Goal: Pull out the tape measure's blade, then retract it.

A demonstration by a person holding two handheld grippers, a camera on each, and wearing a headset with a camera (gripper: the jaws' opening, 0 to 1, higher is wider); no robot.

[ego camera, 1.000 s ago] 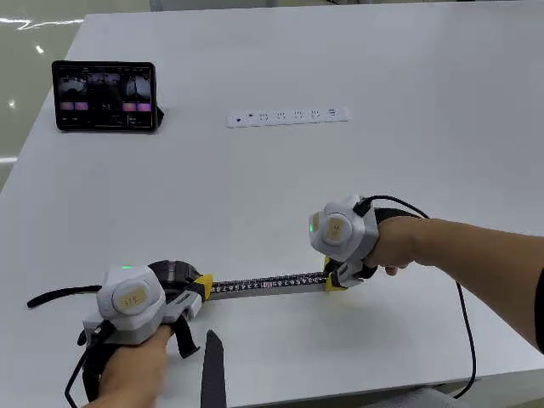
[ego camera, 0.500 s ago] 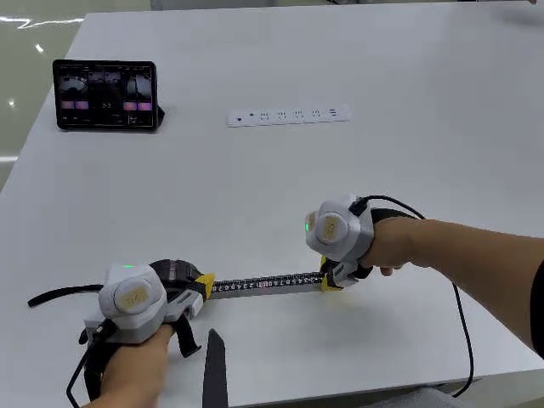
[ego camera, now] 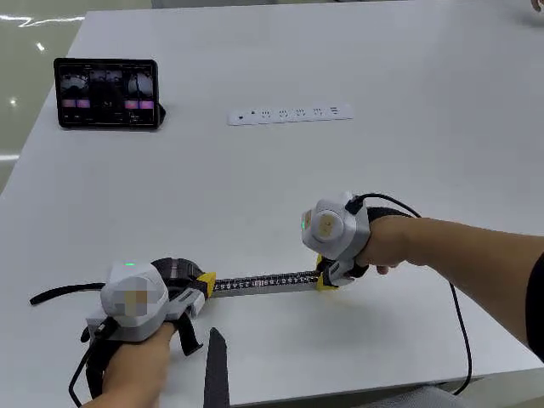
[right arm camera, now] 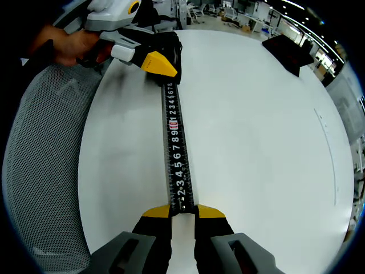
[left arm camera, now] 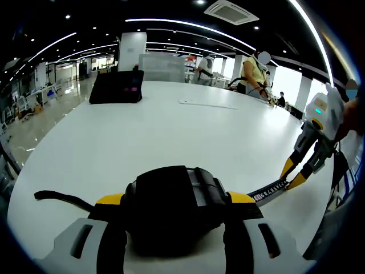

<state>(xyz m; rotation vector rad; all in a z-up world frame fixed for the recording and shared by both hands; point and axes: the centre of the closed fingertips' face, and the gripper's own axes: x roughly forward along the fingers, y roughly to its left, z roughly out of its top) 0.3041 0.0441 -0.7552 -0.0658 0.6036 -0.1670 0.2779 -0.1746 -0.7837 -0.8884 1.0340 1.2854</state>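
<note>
Nearest, just in front of the tape measure case (ego camera: 176, 272): a dark strip (ego camera: 212, 374), cut off by the frame's bottom edge, can't ID it.

L side: left gripper (left arm camera: 175, 201) has its jaws clamped round the case, one each side. The case sits flat on the table (ego camera: 255, 187), w/ its strap (ego camera: 59, 295) trailing off away from the blade.

Blade (right arm camera: 175, 148) runs out of the case's mouth, flat on the table, straight to the right gripper (right arm camera: 183, 212). Jaws there are nearly closed, pinching the blade's free end.

Progress, my read: the pull-out is done or partly done, w/ a fair run of blade exposed. Retract is left to do; blade isn't back in the case.

Hard to tell: end hook hidden betw. the right jaws. Lock/brake on the case is covered by the left gripper, so no idea if it's set. Direction of travel isn't readable from one moment.

Well beyond the case: power strip (ego camera: 291, 114); farther off, a tablet (ego camera: 106, 93), screen too small to read.
</note>
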